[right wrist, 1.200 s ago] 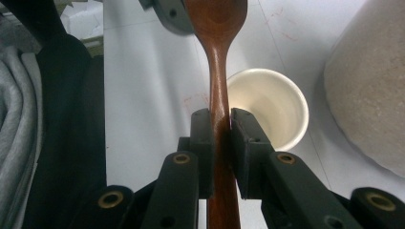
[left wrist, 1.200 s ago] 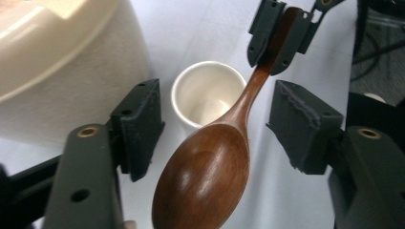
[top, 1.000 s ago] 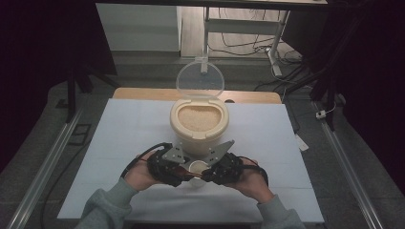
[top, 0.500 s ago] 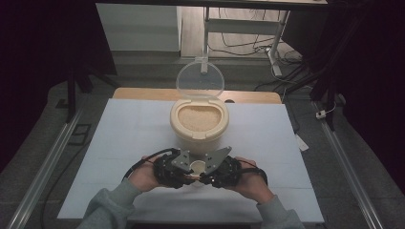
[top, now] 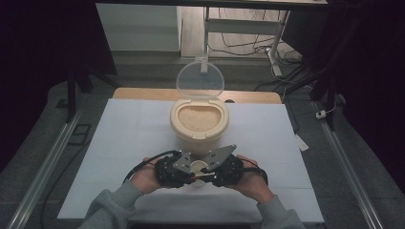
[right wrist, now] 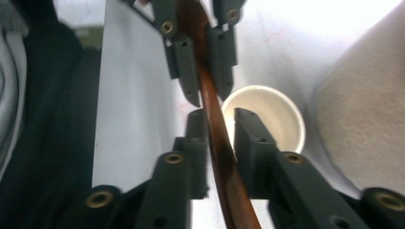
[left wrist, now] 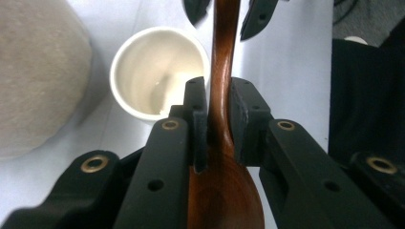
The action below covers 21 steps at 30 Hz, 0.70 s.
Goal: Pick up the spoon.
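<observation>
**Wooden spoon passed between two grippers beside a small cup**

Dim room, with a pale sheet covering the tabletop [top: 124, 143] under an overhead camera. Low on that sheet, close to the person's edge, a dark brown wooden spoon [left wrist: 220, 71] is held level between the two grippers, just above and beside a small white cup [left wrist: 153, 71]. The cup stands upright and looks empty.

In the left gripper view, the left gripper [left wrist: 219, 119] has its fingers [left wrist: 197, 119] clenched on the spoon's neck, where the handle widens into the bowl; the bowl lies below the fingers, nearest the camera. These fingers have just been closing, with the spoon between them.

In the right gripper view, the right gripper [right wrist: 220, 136] straddles the spoon's handle, with a little space showing on at least one side, so its grip looks released. These fingers have just been opening, with the handle between them. The two grippers face each other tip to tip, nearly touching.

From above, the left hand [top: 145, 177] and right hand [top: 253, 179] come in from the bottom edge in grey sleeves, the grippers meeting at the middle. Just beyond them stands a cream container [top: 198, 136] filled with pale grains, its clear round lid [top: 200, 78] raised upright behind it. Dark floor and cables lie beyond the tabletop.
</observation>
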Each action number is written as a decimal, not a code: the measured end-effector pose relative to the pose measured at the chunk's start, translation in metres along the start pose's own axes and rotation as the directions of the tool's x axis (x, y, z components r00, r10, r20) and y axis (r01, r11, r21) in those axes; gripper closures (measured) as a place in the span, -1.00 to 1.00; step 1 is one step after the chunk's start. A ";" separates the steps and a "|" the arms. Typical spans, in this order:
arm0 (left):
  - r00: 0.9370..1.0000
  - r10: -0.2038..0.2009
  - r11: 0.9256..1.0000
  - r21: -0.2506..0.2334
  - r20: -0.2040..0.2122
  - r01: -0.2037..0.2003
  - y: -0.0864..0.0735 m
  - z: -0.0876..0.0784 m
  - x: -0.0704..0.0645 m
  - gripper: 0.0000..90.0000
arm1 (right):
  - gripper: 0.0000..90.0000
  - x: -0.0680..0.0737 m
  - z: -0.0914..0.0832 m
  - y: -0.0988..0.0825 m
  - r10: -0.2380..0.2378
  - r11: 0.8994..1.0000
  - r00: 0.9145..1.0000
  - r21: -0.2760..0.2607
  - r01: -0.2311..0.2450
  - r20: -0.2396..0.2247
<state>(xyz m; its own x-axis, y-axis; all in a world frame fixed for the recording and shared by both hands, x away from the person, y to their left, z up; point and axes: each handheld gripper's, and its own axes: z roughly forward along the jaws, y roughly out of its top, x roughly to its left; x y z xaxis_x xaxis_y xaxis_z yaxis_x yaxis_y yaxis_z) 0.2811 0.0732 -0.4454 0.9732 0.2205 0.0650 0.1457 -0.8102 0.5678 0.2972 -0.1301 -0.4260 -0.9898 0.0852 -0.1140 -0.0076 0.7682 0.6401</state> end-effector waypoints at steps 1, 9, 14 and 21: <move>1.000 -0.004 1.000 -0.006 -0.007 0.004 0.000 0.000 0.000 0.71 | 0.55 0.000 0.000 0.000 0.000 1.000 1.000 0.000 0.000 0.000; 0.998 -0.031 0.998 -0.055 -0.062 0.028 -0.003 -0.003 0.001 0.74 | 0.25 -0.010 -0.021 -0.007 0.161 0.972 0.981 -0.189 -0.139 0.108; 0.994 -0.051 0.996 -0.084 -0.099 0.043 -0.004 -0.005 0.002 0.75 | 0.14 -0.010 -0.037 -0.015 0.324 0.915 0.929 -0.307 -0.261 0.177; 0.989 -0.078 0.991 -0.121 -0.129 0.062 -0.006 -0.009 0.002 0.79 | -0.09 0.001 -0.045 -0.032 0.468 0.850 0.857 -0.375 -0.370 0.216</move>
<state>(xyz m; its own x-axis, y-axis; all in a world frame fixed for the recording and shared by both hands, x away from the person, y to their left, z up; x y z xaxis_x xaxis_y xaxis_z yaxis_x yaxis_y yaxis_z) 0.2810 0.0838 -0.4414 0.9279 0.3511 0.1258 0.1834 -0.7233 0.6658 0.2898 -0.1825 -0.4125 -0.8209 0.5698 0.0381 0.3065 0.3835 0.8712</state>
